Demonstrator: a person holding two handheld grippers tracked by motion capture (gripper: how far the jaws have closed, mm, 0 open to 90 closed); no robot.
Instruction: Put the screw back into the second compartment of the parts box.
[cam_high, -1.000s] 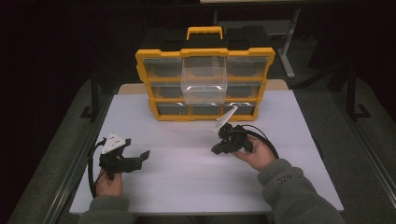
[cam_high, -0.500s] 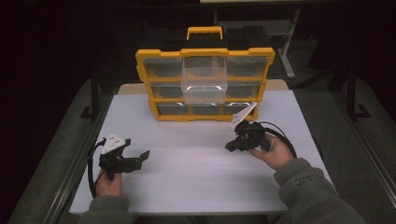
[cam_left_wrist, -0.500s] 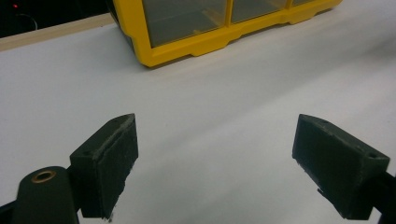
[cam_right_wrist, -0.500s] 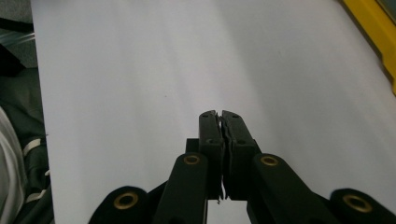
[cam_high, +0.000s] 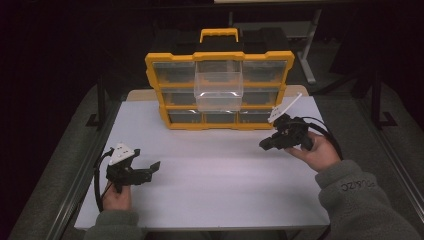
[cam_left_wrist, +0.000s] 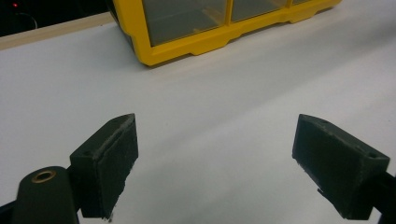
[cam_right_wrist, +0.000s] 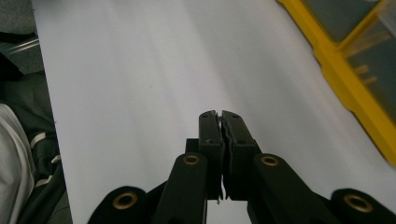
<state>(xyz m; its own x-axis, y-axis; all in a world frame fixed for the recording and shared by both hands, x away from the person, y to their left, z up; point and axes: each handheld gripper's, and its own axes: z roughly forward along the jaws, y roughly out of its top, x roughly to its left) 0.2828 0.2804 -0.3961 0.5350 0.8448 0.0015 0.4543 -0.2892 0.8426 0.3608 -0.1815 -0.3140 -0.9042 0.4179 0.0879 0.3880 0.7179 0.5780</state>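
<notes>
The clear drawer (cam_high: 218, 90) sticks halfway out of the yellow organizer (cam_high: 159, 80) at the back of the table (cam_high: 215, 175). The right gripper (cam_high: 264, 145) is pinched shut on nothing, near the box's lower right corner. The left gripper (cam_high: 156, 165) rests wide open, well apart. I'd open those right jaws before reaching and grab the drawer's front lip squarely.

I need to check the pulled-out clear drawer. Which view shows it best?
The high view: the clear drawer juts whole from the yellow organizer, top middle. The left gripper view catches the organizer's bottom corner; the right gripper view, its edge with perhaps a sliver of clear plastic.
</notes>
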